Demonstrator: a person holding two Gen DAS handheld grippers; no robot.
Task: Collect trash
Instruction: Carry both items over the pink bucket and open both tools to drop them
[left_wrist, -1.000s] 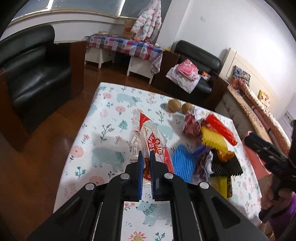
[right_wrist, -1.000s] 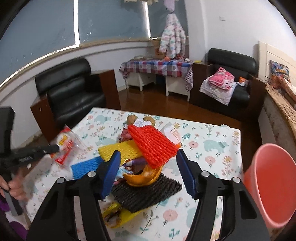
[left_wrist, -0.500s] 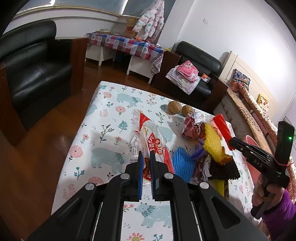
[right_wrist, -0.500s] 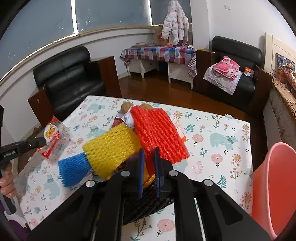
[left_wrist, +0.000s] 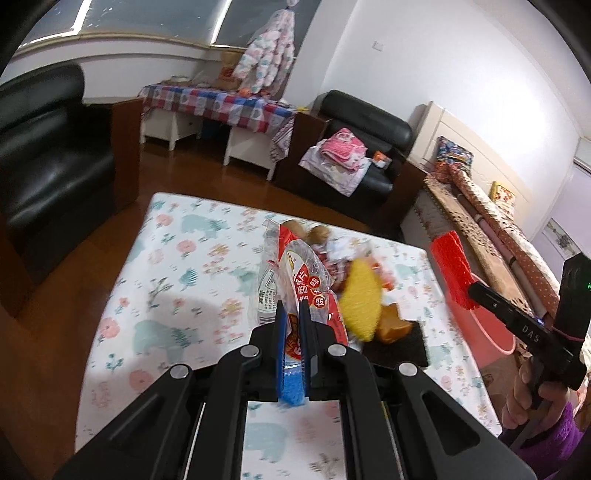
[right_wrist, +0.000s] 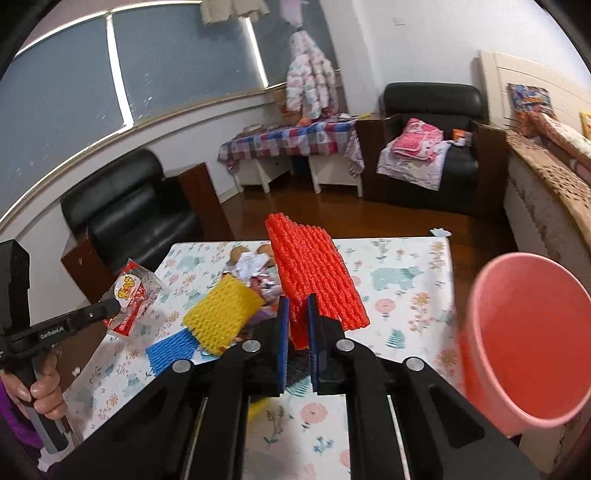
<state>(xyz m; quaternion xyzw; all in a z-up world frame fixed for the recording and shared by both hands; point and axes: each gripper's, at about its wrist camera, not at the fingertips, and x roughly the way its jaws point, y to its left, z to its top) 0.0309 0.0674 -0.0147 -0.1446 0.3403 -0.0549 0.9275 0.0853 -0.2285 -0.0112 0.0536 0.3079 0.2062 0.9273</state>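
My left gripper is shut on a clear and red snack wrapper, held up above the table; the same wrapper shows at the left of the right wrist view. My right gripper is shut on a red foam fruit net, lifted off the pile; the net also shows at the right of the left wrist view. On the flowered tablecloth lie a yellow foam net, a blue foam net, crumpled wrappers and a black foam net.
A pink bucket stands off the table's right edge. Two brown round fruits sit at the far side of the pile. Black armchairs, a checked table and a bed surround the table. A hand holds the left gripper's handle.
My right gripper closed on the red net and lifted it off the pile toward the right. My left gripper rose slightly with the wrapper still in it.
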